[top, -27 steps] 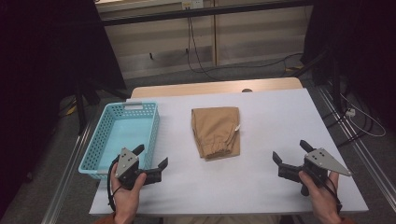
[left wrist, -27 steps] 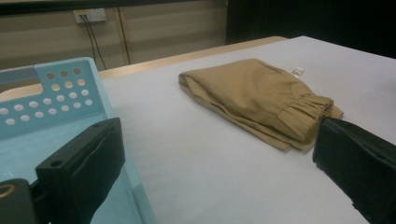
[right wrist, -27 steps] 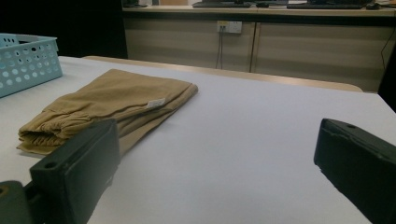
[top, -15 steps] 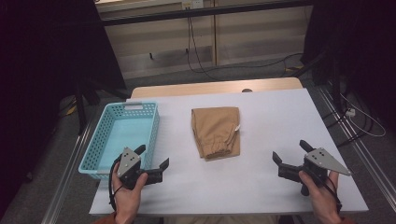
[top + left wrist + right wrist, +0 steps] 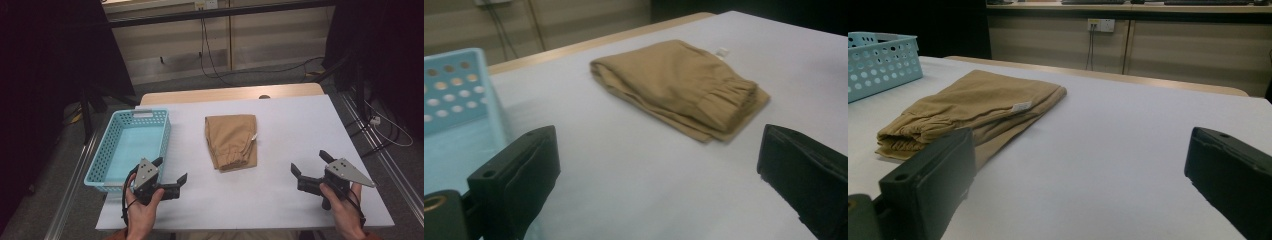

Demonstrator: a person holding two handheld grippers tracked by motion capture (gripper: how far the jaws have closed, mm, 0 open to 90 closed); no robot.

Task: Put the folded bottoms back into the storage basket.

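Presently, the left gripper [image 5: 171,173] is held with its jaws spread wide, nothing between them; the right gripper [image 5: 310,165] is likewise spread and empty. Ahead of both sets of black, blocky fingers [image 5: 526,167], between the two and well apart from each, a folded tan garment [image 5: 231,140] of soft cloth, with a gathered elastic band and a small white tag, is laid on the smooth white table [image 5: 300,125]. Just beside the left fingers, a light-blue perforated plastic basket [image 5: 150,116], rectangular, is recorded with nothing in it.
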